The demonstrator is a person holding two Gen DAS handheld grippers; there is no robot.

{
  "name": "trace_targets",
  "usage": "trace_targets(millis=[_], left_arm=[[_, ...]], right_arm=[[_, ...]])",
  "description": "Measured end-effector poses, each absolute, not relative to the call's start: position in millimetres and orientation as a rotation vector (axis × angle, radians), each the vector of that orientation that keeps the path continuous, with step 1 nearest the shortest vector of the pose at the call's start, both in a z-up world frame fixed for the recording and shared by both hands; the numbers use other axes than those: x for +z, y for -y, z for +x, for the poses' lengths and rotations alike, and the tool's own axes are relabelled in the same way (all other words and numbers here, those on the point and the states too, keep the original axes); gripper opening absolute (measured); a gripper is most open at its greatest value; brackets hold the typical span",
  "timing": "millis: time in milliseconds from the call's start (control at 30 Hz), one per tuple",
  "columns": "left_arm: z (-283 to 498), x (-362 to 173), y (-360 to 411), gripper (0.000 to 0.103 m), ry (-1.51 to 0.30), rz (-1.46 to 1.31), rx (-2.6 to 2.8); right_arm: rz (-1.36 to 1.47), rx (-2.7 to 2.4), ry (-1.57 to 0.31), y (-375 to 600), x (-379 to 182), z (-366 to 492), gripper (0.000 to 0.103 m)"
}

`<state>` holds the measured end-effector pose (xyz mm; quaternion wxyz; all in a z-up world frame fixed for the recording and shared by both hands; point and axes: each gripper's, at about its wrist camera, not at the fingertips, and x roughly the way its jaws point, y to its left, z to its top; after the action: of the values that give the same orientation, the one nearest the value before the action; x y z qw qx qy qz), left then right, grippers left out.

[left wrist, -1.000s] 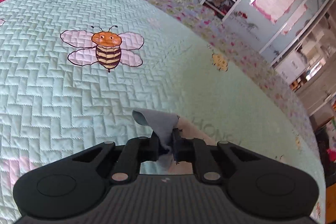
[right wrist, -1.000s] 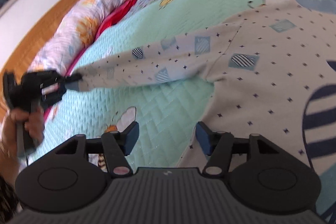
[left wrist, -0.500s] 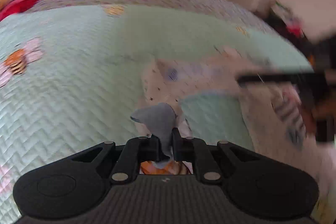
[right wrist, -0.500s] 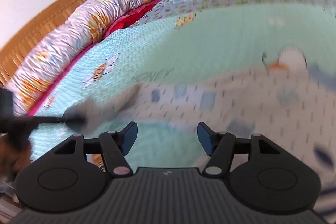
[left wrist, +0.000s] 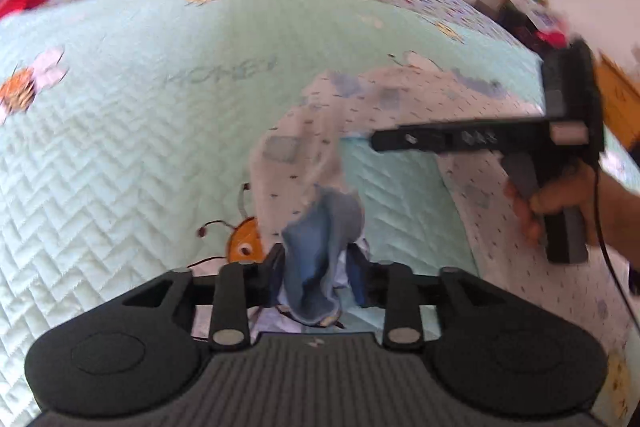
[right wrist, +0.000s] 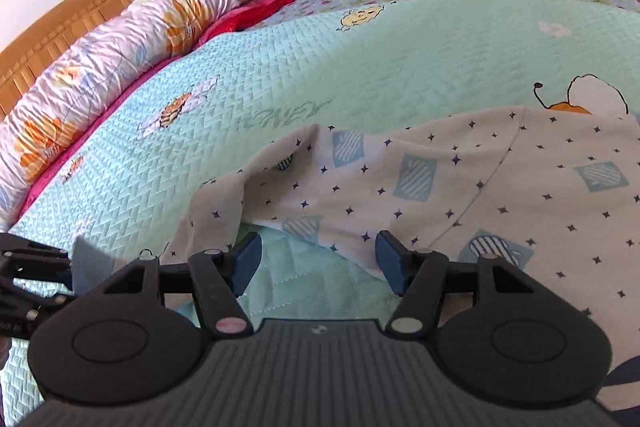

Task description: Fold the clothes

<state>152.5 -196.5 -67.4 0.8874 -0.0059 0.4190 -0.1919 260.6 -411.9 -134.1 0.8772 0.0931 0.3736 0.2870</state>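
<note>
Here, on the mint quilt (left wrist: 120, 167), the HONEY lettering (left wrist: 222, 75) as the marker. Far left of it, a stitched bee (left wrist: 24, 87). Below and right of it, the white patterned garment (right wrist: 500, 195) spread flat, one sleeve (left wrist: 292, 155) curving back towards the near edge. Below the lettering and a little right, the left gripper (left wrist: 316, 273), jaws just eased apart, fingers (left wrist: 274, 267) now spread. Between them, the sleeve's blue cuff (left wrist: 324, 227), standing loose, not pinched. Further right of the lettering, the right gripper (right wrist: 318, 261), fingers (right wrist: 246, 259) spread wide with nothing gripped, poised over bare quilt just beside the sleeve's lower edge. Furthest right, a hand (left wrist: 560, 203) wrapped round that gripper's handle.
</note>
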Motion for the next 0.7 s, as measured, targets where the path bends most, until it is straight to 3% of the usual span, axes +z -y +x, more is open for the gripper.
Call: trace_targets(millis=[367,400,433,467,700], left_arm=[[151.2,-69.3,227.2,0.044,-0.827,0.199,-0.422],[152.6,-68.6,228.1,0.034,-0.82,0.203,-0.43],[154.8,-67.6,227.9,0.015,-0.817,0.198,-0.428],[158.6,-65.5,225.2,0.006,-0.821,0.167,-0.426],[202.4,-20.8,170.5,0.006,-0.712,0.061,-0.205]], right_arm=[[0.237,0.602,-0.76,415.7,-137.2,259.9,0.065],[0.241,0.601,-0.757,416.0,-137.7,259.6,0.065],[0.244,0.601,-0.754,416.2,-138.1,259.2,0.066],[0.244,0.599,-0.75,415.7,-138.5,258.6,0.066],[0.161,0.607,-0.728,407.5,-139.3,253.7,0.067]])
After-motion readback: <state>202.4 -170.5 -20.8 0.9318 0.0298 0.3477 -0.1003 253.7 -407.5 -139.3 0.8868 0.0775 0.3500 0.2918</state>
